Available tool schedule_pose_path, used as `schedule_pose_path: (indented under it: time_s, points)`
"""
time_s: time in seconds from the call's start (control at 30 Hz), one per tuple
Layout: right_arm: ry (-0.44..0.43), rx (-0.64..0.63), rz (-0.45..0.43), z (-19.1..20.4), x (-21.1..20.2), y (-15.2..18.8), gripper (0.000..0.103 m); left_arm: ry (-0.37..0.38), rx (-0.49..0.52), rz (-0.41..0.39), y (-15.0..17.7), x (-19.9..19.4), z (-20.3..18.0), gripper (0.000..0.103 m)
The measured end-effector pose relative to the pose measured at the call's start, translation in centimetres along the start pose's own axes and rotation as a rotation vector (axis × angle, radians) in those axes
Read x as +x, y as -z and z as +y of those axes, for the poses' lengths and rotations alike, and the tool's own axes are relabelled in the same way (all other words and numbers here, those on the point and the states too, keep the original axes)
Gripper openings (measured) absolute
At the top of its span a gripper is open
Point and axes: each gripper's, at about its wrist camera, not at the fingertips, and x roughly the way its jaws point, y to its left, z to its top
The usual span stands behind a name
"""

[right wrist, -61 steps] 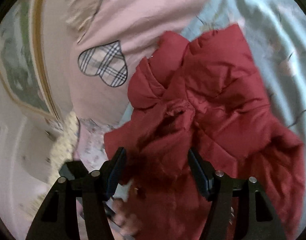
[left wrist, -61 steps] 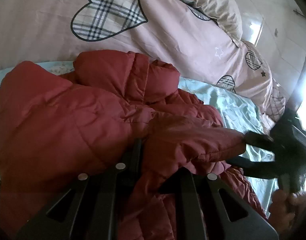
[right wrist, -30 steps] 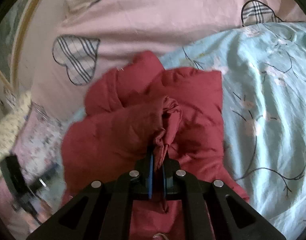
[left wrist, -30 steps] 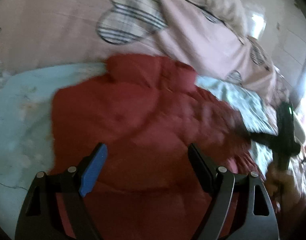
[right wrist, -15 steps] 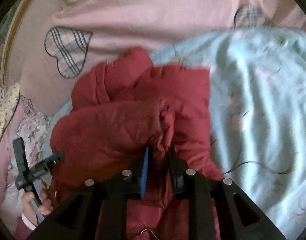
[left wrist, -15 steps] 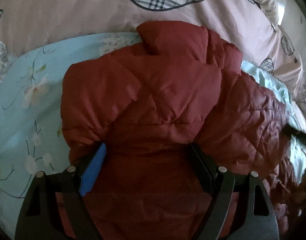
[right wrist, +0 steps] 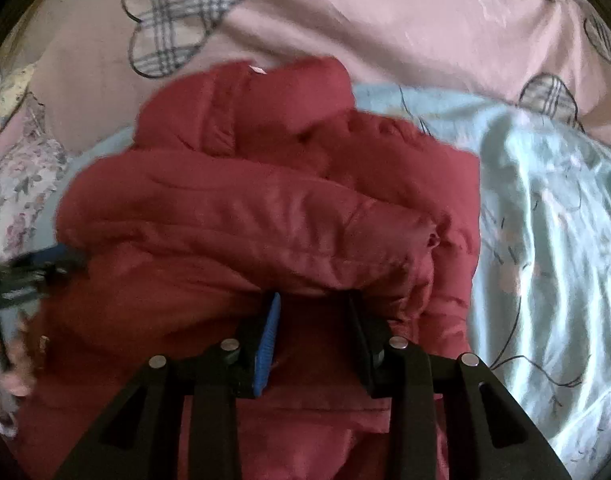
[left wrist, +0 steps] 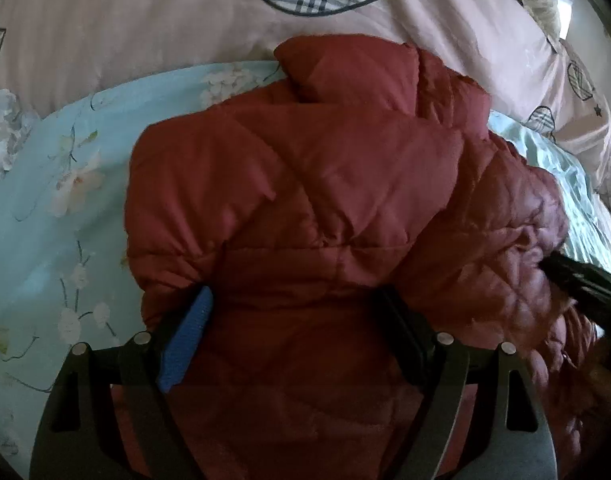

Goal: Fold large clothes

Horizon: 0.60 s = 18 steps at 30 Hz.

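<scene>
Jacket (left wrist: pixel 305 200), red and quilted, lies bunched on the bed's blue flowered sheet (left wrist: pixel 45 220); nearest, the left gripper (left wrist: pixel 293 320) stands spread and unclenched over its back, while the right gripper (right wrist: pixel 313 320) has just been releasing the folded sleeve (right wrist: pixel 245 232). Puffy, light and slippery, it should grip best at hem or cuff; beyond lies a pink quilt (left wrist: pixel 125 20).

A dark red quilted jacket (right wrist: pixel 265 216) lies bunched on a pale blue floral sheet (right wrist: pixel 545 220), a pink heart-patterned duvet (right wrist: pixel 365 12) behind. The right gripper (right wrist: pixel 313 312) — jaws just opened, pads clear of the sleeve — hovers low. The left gripper (right wrist: pixel 21 276) blurs at left.
</scene>
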Motion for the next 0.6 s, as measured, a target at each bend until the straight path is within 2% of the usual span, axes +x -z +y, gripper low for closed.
schedule_pose_path:
  time_s: [0.1, 0.17, 0.27, 0.33, 0.47, 0.6]
  points:
    - [0.0, 0.008, 0.003, -0.2, 0.0, 0.0, 0.035, 0.068, -0.024, -0.08, -0.2, -2.4, 0.3, 0.083]
    - [0.007, 0.001, 0.005, -0.1, 0.2, 0.0, 0.035, 0.089, -0.044, -0.1, -0.4, -3.0, 0.6, 0.083]
    - [0.009, 0.004, 0.008, -0.1, 0.1, 0.0, 0.035, 0.058, -0.036, -0.057, -0.5, -1.6, 0.6, 0.083]
    - [0.007, 0.005, 0.0, 0.2, -0.4, 0.0, 0.035, 0.007, -0.022, -0.003, -0.2, 0.2, 0.6, 0.083]
    - [0.03, 0.0, -0.025, 0.2, -1.4, -0.1, 0.035, 0.005, -0.027, 0.0, 0.1, 0.8, 0.7, 0.083]
    - [0.024, 0.027, 0.008, -0.6, -0.3, 0.1, 0.034, -0.003, -0.018, 0.003, 0.2, 1.1, 0.6, 0.083]
